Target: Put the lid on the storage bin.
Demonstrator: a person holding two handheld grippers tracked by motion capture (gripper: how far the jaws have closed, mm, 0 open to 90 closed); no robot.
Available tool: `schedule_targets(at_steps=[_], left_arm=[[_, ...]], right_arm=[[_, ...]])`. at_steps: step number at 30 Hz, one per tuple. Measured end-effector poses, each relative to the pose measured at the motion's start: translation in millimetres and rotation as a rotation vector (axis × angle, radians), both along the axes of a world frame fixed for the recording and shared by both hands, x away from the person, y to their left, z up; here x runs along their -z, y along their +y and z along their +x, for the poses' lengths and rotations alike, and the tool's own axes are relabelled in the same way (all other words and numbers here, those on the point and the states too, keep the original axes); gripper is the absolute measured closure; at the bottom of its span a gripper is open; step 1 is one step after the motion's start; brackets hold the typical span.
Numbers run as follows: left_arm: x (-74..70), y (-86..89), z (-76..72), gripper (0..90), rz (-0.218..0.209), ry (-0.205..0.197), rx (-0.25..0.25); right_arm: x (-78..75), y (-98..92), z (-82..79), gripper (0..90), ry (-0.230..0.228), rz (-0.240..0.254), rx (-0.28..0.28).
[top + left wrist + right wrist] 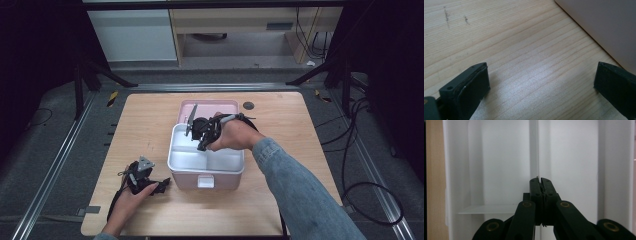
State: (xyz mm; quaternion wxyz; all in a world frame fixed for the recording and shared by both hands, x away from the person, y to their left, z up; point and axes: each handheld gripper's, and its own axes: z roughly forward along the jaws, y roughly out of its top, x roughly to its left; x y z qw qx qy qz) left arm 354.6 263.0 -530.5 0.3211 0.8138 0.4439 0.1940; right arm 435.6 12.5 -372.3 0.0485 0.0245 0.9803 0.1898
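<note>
Right gripper pinched on a divider inside the pink box

The right gripper (pixel 200 134) reaches into the white, smooth plastic tray (pixel 181 157) of the pink box (pixel 190 181) mid-table, its jaws closed on a thin upright divider wall (pixel 538 150). The left gripper (pixel 162 185) rests on the pale wood-grain table (pixel 524 50) just beside the box, jaws spread wide, holding nothing.

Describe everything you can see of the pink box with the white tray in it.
The pink plastic storage box stands upright near the middle of the wooden table, lid open and tipped back behind it. A white clasp sits on its front wall. A white divided plastic tray rests inside, with thin partitions forming several compartments. The right hand-held gripper, jaws shut, reaches into the tray at an upright partition; whether it pinches it is unclear. The left hand-held gripper rests open on the table beside the box's front-left corner.
</note>
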Motion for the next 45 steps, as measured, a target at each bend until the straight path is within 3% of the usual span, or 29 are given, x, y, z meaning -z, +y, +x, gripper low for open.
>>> schedule_targets(at_steps=[3, 6, 15, 17, 24, 29, 31, 37, 45], left_arm=[[0.1, -0.1, -0.1, 0.0, -0.002, 0.001, 0.0], [0.0, -0.1, 0.0, 0.0, -0.001, 0.001, -0.001], [-5.1, 0.7, 1.2, 2.5, -0.006, 0.013, 0.026], [-11.8, 1.0, 2.3, 3.0, -0.025, -0.004, 0.021], [-43.6, -1.4, 19.8, 3.1, 0.0, -0.019, 0.031], [-67.8, -4.1, 38.9, 3.1, 0.025, -0.034, 0.027], [-77.9, -6.2, 46.2, 3.6, 0.05, -0.035, 0.034], [-96.0, -12.2, 66.8, 6.0, 0.107, -0.045, 0.007], [-120.3, -16.8, 95.4, 7.3, 0.082, -0.04, -0.024]], right_arm=[[4.0, 0.2, 0.4, 86.1, 0.002, 0.005, 0.005], [1.4, -1.7, 1.3, 75.2, 0.005, 0.025, 0.028], [-10.9, -14.9, 5.6, 49.8, -0.008, 0.107, 0.154], [-12.9, -20.1, 6.9, 40.1, -0.039, 0.137, 0.195], [-19.6, -48.9, 19.9, 34.8, -0.106, 0.219, 0.413], [-21.4, -66.8, 26.1, 34.1, -0.157, 0.237, 0.521], [-21.8, -72.7, 26.5, 36.4, -0.188, 0.254, 0.54], [-19.1, -83.7, 32.1, 37.2, -0.198, 0.287, 0.622], [-14.7, -96.4, 40.8, 48.2, -0.201, 0.293, 0.689]])
